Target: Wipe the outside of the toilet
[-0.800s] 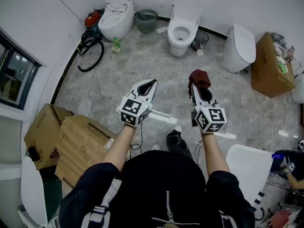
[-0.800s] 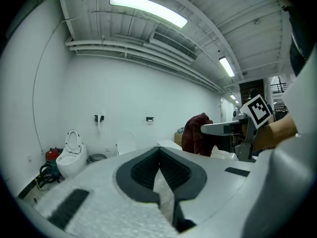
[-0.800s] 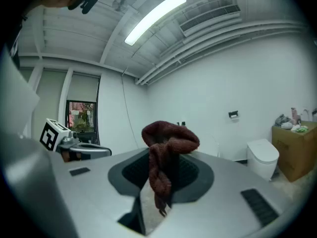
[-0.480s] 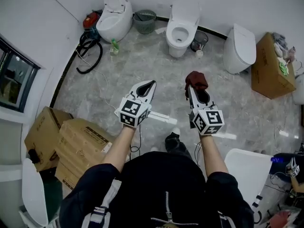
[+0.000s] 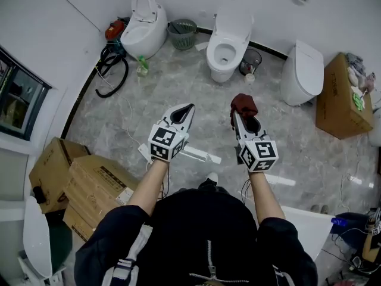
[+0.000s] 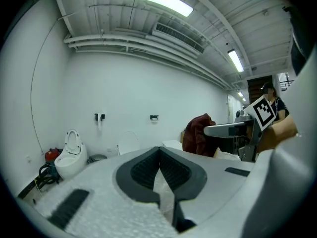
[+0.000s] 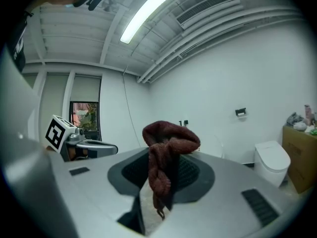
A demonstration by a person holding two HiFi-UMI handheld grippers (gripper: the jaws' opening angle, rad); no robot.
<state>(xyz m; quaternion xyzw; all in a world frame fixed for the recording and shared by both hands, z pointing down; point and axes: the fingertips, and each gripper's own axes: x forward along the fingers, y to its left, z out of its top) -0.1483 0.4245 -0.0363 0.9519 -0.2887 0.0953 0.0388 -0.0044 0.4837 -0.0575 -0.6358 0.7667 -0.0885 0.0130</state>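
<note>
The right gripper, jaws clamped on the red cloth, is nearer the open toilet — straight ahead, well apart; the left gripper is closed, empty.

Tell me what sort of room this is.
Likely a test or mock-up room rather than a working bathroom: three toilets stand unpartitioned along the wall, cardboard boxes sit on the floor, and a coiled black hose lies beside them. The right gripper holds a dark red cloth.
</note>
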